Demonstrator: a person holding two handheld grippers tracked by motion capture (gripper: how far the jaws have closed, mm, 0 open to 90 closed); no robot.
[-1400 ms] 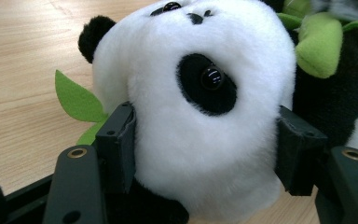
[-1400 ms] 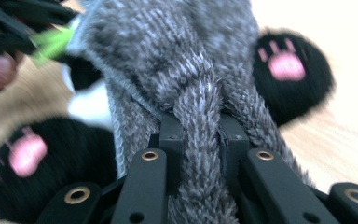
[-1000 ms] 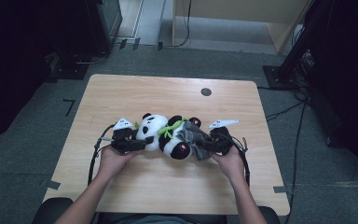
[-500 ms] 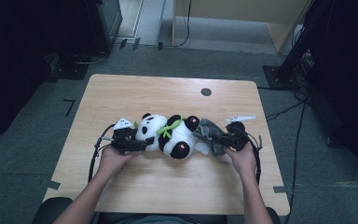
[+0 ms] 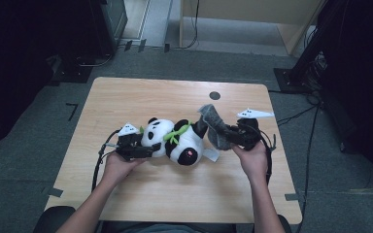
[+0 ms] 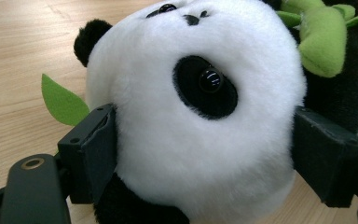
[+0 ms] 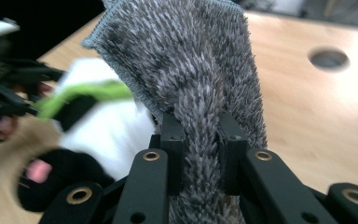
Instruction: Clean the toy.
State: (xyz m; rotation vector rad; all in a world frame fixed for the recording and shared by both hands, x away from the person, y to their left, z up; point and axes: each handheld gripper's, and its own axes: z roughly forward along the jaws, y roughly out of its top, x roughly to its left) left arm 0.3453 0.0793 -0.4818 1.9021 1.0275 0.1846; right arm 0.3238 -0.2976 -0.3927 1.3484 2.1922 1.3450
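A plush panda [image 5: 179, 141] with green bamboo leaves lies on its back in the middle of the wooden table [image 5: 141, 97]. My left gripper [image 5: 148, 151] comes in from the left, and its jaws have just been opening wider. They still hold the panda's white head [image 6: 191, 116], with both pads [image 6: 95, 149] against the fur. My right gripper [image 5: 226, 136] is raised off the table at the panda's right and is shut on a shaggy grey cloth [image 5: 213, 124]. In the right gripper view the cloth [image 7: 191, 60] stands up from between the closed jaws [image 7: 201, 144].
A round cable hole [image 5: 215, 95] sits near the table's far edge. Bare wood lies in front of and behind the panda. A small white tag [image 5: 211, 155] lies by the panda's right side. Dark equipment and cables stand on the floor around the table.
My right gripper has lifted the grey cloth up and away from the panda's right side. The left hand and the panda have stayed in place.
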